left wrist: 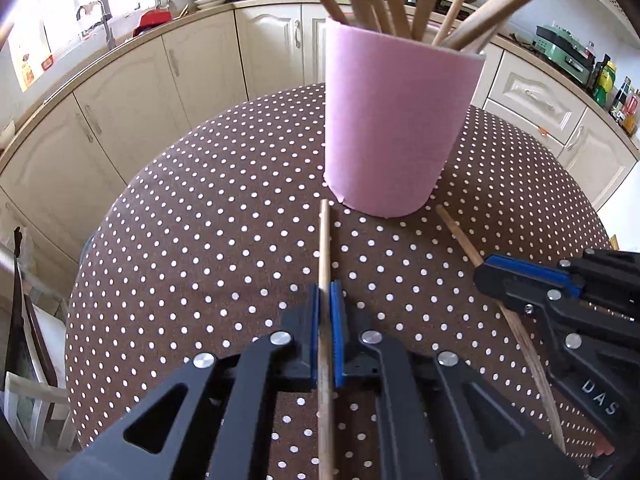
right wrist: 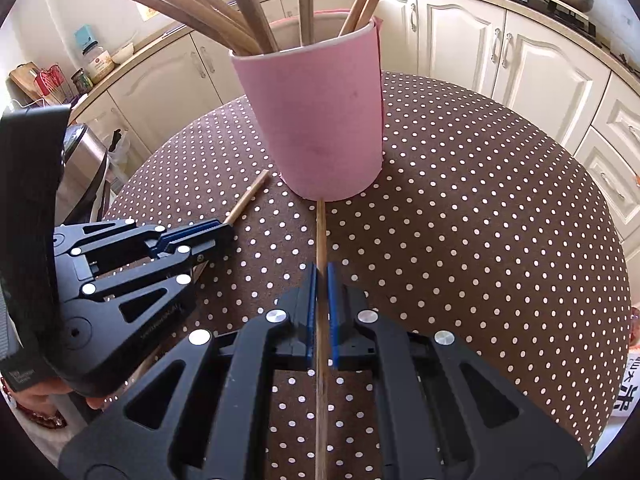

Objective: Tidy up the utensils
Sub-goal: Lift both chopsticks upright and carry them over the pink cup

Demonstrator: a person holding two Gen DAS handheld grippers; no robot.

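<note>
On the polka-dot table, a pink cup stands upright, full of wooden sticks. Left hand-held gripper is clenched on a chopstick whose tip lies just beside the cup's base. Right hand-held gripper likewise clamps another chopstick pointing at the cup.

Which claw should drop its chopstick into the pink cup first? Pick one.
Either, marginally the left. The left claw pinches its chopstick tightly; the right claw shows a slight gap around its chopstick. Both tips lie at the pink cup base.
</note>
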